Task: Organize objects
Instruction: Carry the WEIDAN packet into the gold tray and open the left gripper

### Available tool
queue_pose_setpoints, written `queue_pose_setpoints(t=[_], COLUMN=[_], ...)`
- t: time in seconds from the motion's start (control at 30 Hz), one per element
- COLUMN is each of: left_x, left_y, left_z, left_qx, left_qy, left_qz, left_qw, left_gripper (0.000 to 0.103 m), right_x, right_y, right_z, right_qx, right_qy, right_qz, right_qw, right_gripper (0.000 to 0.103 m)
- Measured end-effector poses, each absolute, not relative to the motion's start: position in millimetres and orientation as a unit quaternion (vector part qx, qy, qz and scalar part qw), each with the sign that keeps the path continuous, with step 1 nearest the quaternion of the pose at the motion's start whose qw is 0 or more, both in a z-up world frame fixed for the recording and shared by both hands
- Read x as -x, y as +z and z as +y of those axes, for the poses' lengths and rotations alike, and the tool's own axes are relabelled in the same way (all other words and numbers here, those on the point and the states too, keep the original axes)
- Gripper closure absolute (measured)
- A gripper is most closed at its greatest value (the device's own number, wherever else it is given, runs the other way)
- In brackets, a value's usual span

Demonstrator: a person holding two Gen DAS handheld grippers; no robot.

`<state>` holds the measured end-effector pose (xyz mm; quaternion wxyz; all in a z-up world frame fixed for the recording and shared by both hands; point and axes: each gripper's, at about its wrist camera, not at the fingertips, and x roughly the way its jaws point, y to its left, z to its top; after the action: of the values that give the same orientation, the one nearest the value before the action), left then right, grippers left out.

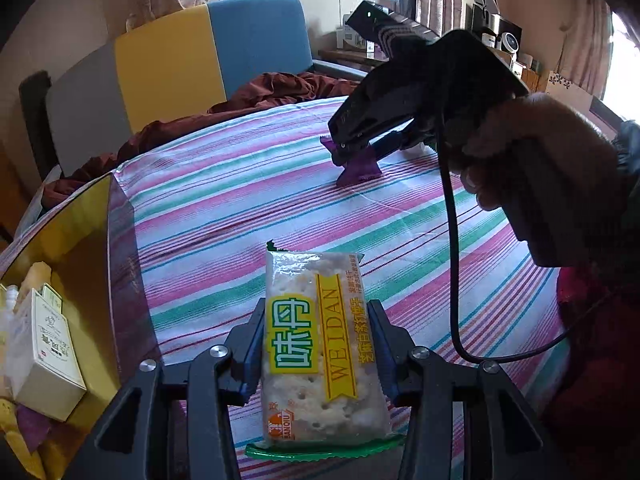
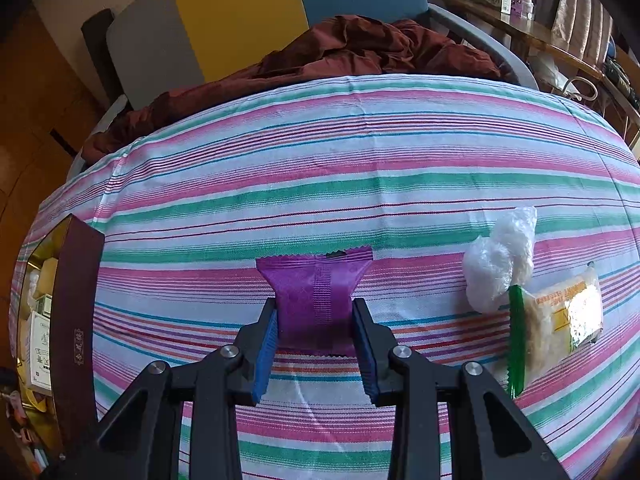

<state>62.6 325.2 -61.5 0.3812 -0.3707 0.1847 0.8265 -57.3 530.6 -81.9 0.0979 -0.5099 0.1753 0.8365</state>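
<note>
Purple sachet (image 2: 316, 300): pinched at its waist by the right gripper (image 2: 316, 336), resting on the striped cloth (image 2: 360, 152). Cracker packet (image 1: 320, 344): clamped in the left gripper (image 1: 320, 348), just above the cloth. Risk: slick, crumpling wrappers may slide out on lifting; hard squeezing may break the crackers. Room: gold-lined box (image 1: 120, 240) near the left edge, with open cloth between; white wad (image 2: 500, 260) and second packet (image 2: 556, 320) lie to the right.
</note>
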Motion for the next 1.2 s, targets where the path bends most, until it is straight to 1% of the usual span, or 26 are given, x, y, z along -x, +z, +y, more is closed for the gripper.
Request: queue_pose_setpoints(t=[0.23, 0.43, 1.2], left_x=[-68, -59, -20], left_y=[-24, -5, 5], left_z=[302, 275, 192], left_qx=[0.350, 0.346, 0.363], left_qy=[0.844, 0.857, 0.885], left_qz=[0.164, 0.136, 0.059], left_qw=[0.373, 0.356, 0.285], left_gripper=[0.056, 0.056, 0.056], right_x=[53, 50, 44], right_y=[-81, -81, -81], right_z=[529, 525, 514], right_qx=[0.510, 0.510, 0.514], right_qy=[0.839, 0.841, 0.839], right_qz=[0.162, 0.149, 0.118], right_qw=[0.100, 0.105, 0.135], right_gripper=[0.068, 0.068, 0.069])
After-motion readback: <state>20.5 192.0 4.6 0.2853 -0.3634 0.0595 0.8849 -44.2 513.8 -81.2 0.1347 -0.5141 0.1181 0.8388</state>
